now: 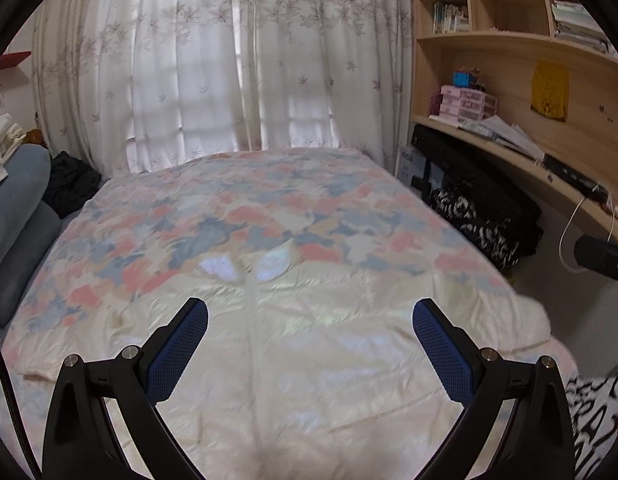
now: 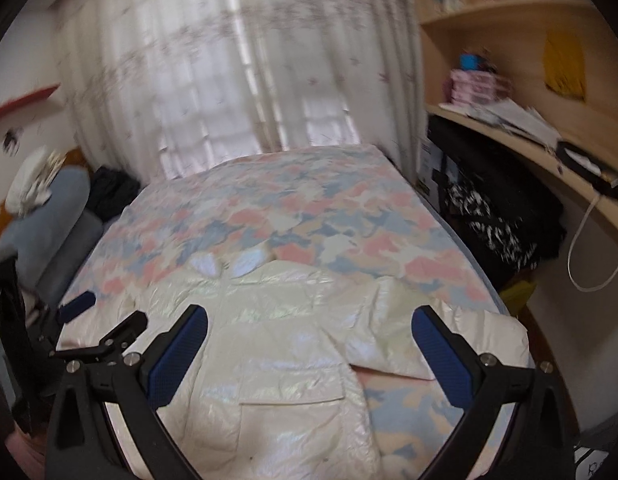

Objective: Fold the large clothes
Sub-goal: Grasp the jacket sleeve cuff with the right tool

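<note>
While the cream glossy padded jacket (image 2: 277, 344) lies spread on the floral-quilted bed (image 2: 329, 216), sleeve out toward 3 o'clock, the left gripper (image 1: 309, 344) and right gripper (image 2: 309, 344) hover spread wide, empty; that slick fabric could slip a shallow pinch, or the quilt get caught with it

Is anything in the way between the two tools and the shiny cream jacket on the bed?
Nothing visible is. The jacket lies flat on the patterned bedspread, and both the left tool and right tool hang open just above it with only air between.
</note>
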Demonstrator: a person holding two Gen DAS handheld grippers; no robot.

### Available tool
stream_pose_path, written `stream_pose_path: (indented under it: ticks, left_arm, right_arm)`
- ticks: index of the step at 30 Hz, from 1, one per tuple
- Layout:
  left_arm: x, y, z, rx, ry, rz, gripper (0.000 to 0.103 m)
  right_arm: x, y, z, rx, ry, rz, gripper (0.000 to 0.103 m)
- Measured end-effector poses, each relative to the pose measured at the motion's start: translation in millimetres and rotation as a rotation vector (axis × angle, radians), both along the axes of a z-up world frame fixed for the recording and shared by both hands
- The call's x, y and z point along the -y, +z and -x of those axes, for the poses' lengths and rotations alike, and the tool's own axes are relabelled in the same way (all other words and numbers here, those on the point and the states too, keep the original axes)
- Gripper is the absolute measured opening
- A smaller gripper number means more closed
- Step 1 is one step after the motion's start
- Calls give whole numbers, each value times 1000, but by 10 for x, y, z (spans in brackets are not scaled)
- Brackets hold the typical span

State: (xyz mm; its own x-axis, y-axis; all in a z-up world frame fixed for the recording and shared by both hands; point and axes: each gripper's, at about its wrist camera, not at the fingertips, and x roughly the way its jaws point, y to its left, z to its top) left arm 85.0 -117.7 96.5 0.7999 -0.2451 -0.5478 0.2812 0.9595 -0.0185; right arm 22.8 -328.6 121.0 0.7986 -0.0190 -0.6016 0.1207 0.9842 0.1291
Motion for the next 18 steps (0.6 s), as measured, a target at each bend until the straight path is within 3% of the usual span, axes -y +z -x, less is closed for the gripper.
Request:
stream_pose_path:
  ticks: [7, 12, 18]
  left_arm:
    - [604, -216, -421, 41, 17, -72, 101]
    - [968, -602, -644, -6, 5, -86, 101]
    - [1310, -1212, -888, -151, -28, -70, 100]
  right_arm:
    - [828, -324, -298, -93, -175, -91, 102]
    - [1316, -816, -444, -191, -260, -164, 97]
    - [1881, -1472, -564, -305, -361, -270, 93]
